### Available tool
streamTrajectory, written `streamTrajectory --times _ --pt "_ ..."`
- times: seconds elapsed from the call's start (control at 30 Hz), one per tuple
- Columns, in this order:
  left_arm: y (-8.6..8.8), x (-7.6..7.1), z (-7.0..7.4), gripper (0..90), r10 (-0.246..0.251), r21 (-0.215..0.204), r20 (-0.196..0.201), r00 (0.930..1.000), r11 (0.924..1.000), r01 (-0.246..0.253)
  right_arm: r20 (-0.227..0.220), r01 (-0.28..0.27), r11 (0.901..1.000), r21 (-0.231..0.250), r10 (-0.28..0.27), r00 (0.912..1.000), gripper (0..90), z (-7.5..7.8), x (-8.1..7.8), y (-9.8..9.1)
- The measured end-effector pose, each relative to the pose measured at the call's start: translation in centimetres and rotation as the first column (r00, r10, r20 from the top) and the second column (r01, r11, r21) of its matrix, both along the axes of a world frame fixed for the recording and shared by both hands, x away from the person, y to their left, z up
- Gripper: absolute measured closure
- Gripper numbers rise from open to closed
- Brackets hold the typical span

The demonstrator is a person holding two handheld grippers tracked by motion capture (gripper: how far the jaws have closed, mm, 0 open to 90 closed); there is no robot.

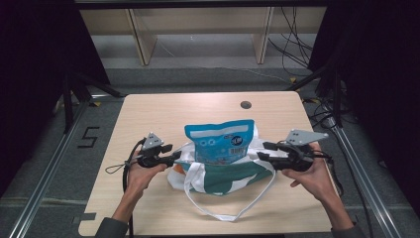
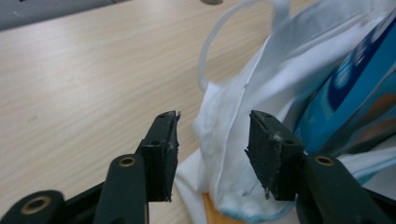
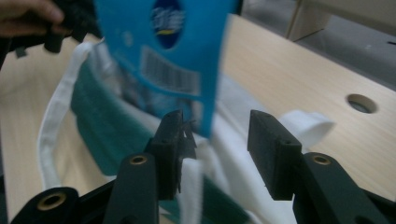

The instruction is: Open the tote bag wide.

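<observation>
A white and green cloth bag [image 1: 223, 177] lies in the middle of the wooden table [image 1: 163, 111], with a blue snack pouch [image 1: 220, 141] standing up out of its mouth. My left gripper [image 1: 174, 154] is at the bag's left edge, open; in the left gripper view [image 2: 212, 154] a fold of the white bag [image 2: 233, 121] lies between the jaws and just beyond them, untouched by the pads, with the pouch [image 2: 355, 88] to the right. My right gripper [image 1: 261, 151] is open at the bag's right edge. In the right gripper view [image 3: 215, 149] the pouch [image 3: 177, 51] hangs ahead, above the green bag side [image 3: 102, 126].
The bag's long white strap [image 1: 218, 214] loops toward the near table edge. A round cable hole [image 1: 245, 104] sits at the far side of the table. Wooden frame legs [image 1: 141, 42] and floor cables [image 1: 292, 49] lie beyond the table, and metal rails [image 1: 361, 173] run along both sides.
</observation>
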State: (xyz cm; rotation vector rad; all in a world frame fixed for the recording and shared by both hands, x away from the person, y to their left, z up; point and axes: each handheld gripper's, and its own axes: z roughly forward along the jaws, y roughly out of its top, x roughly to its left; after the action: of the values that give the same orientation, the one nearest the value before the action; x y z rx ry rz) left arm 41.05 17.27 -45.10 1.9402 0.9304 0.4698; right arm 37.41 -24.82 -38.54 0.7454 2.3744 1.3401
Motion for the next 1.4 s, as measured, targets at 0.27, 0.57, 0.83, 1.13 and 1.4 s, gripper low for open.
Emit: streamTrajectory --times 0.27,0.57,0.83,1.13,1.4 --pt "-1.7 2.5 0.9 47.4 -0.039 -0.017 -0.015 0.9991 0.9991 0.038 -0.033 -0.082 0.9891 -0.122 0.078 0.9964 61.5 -1.7 -0.2 3.0" --pt "-3.8 5.6 -1.4 80.1 -0.024 -0.098 -0.12 0.9924 0.9951 0.013 -0.138 -0.232 0.9507 -0.205 0.207 0.9686 87.7 -4.2 -2.1 2.8" --pt "-4.6 7.1 -4.7 83.8 -0.015 0.007 -0.197 0.9803 0.9998 0.017 -0.245 -0.25 0.9212 -0.298 0.179 0.9528 88.0 -10.1 -2.5 5.2" --pt "-3.5 5.5 -3.5 66.6 0.02 0.012 -0.168 0.9857 0.9998 -0.018 -0.227 -0.22 0.9307 -0.292 0.156 0.9613 82.9 -10.3 -2.7 5.5" --pt "-2.7 0.7 0.7 54.8 -0.015 -0.063 -0.099 0.995 0.998 0.009 -0.131 -0.14 0.9876 -0.071 0.13 0.9828 68.5 -3.9 -2.8 2.5"
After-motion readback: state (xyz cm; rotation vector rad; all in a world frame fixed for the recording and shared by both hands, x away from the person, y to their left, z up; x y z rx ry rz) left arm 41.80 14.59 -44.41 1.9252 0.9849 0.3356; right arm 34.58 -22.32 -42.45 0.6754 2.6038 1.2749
